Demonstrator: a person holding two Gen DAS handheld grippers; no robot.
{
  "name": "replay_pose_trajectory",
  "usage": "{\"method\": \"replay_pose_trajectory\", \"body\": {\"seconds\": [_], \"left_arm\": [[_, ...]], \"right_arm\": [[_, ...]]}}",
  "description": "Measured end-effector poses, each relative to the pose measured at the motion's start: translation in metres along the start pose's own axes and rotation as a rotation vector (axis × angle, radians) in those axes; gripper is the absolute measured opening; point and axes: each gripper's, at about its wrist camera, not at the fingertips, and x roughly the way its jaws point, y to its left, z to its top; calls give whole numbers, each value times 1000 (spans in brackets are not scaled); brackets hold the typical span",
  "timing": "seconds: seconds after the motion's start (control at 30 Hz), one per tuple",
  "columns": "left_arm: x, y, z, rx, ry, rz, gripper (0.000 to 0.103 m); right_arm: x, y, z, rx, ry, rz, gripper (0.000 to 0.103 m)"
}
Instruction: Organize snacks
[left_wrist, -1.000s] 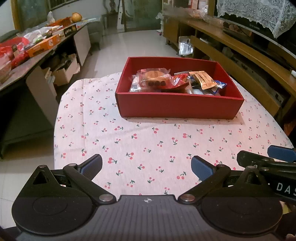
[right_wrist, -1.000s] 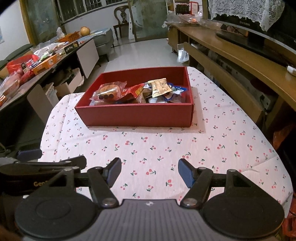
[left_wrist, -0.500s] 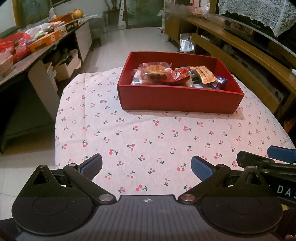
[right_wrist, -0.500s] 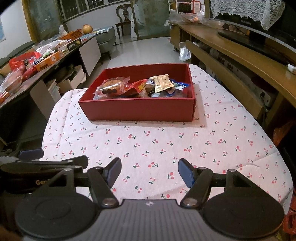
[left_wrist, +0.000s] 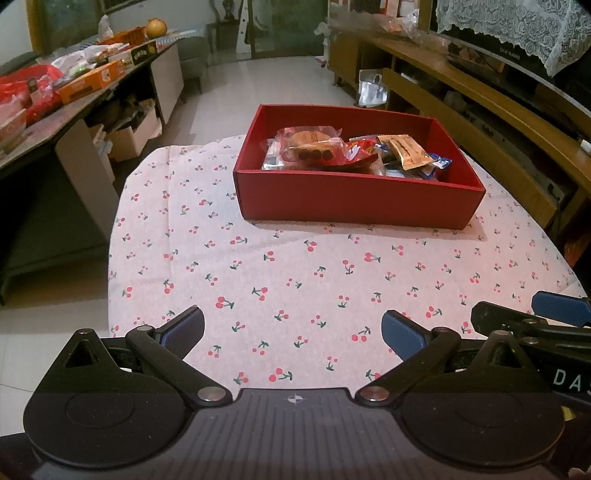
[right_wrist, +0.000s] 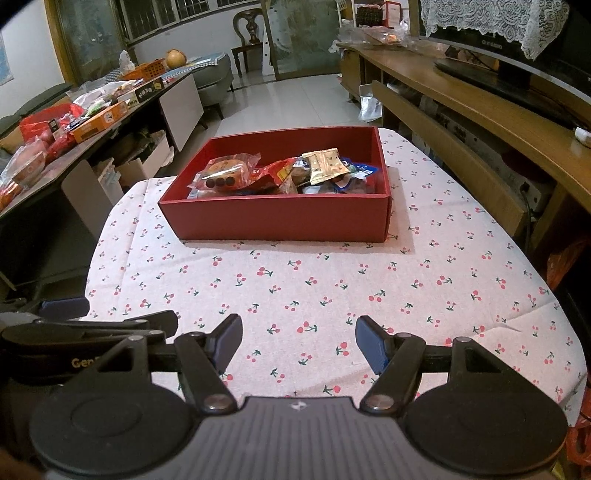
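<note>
We held both tongs, left (left_wrist: 291, 328) and right (right_wrist: 297, 341), apart and empty near the red box (left_wrist: 354, 195) of snacks (left_wrist: 354, 155).

On the far half of the table (left_wrist: 258, 258), a box (left_wrist: 354, 201), with snack packets (left_wrist: 314, 147) heaped inside it toward the near wall. At the near edge, side by side above the cloth and well apart from the box: left gripper (left_wrist: 291, 330) and right gripper (right_wrist: 297, 341), each empty with fingers spread. Left of the table, a cluttered sideboard (left_wrist: 74, 85); right of it, a long wooden bench (right_wrist: 461, 122).
</note>
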Motion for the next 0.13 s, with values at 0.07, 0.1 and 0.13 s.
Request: {"method": "replay_pose_trajectory", "body": {"seconds": [0.07, 0.1, 0.13], "left_arm": [[1, 0, 0, 2, 1, -2, 103], [1, 0, 0, 1, 2, -2, 103], [1, 0, 0, -1, 3, -2, 103]], "right_arm": [[0, 0, 0, 0, 2, 0, 77], [0, 0, 0, -1, 1, -1, 77], [0, 0, 1, -2, 1, -1, 77]]}}
